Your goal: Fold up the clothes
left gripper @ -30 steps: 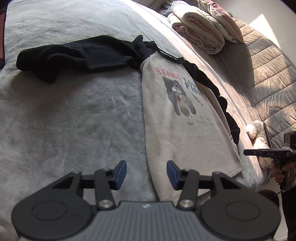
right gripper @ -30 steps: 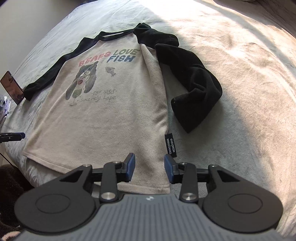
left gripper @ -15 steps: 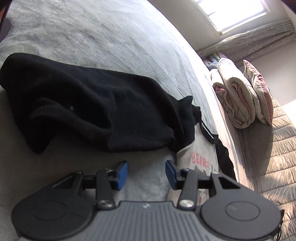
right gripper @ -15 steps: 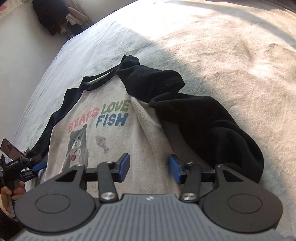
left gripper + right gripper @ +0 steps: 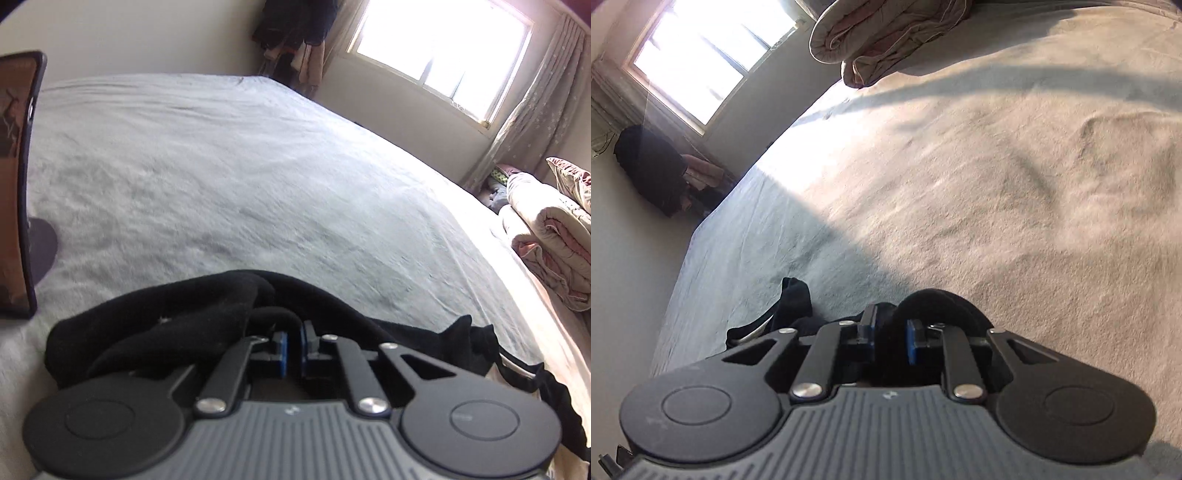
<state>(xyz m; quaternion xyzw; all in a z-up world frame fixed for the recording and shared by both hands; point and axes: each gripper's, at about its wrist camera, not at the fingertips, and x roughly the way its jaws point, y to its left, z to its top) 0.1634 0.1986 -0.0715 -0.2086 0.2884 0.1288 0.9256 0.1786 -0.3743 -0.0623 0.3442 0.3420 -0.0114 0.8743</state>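
The raglan shirt lies on the bed; only its black sleeve [image 5: 177, 317] shows bunched around my left gripper [image 5: 292, 345], which is shut on a fold of that fabric. In the right wrist view my right gripper [image 5: 890, 339] is closed on the black sleeve [image 5: 938, 306], with fabric filling the gap between the blue pads. The shirt's black collar [image 5: 792, 295] shows to its left. The cream body and print are hidden beneath the grippers.
The grey-beige bedspread [image 5: 240, 177] stretches ahead. A phone on a stand [image 5: 16, 184] stands at the left edge. Folded quilts [image 5: 550, 236] lie at the right, also at the top of the right view [image 5: 886, 33]. A window [image 5: 439, 48] and hanging clothes [image 5: 653, 170] are behind.
Both grippers dropped down onto the black sleeve and closed on it; they were open above the shirt before. The views now tilt up toward the room.
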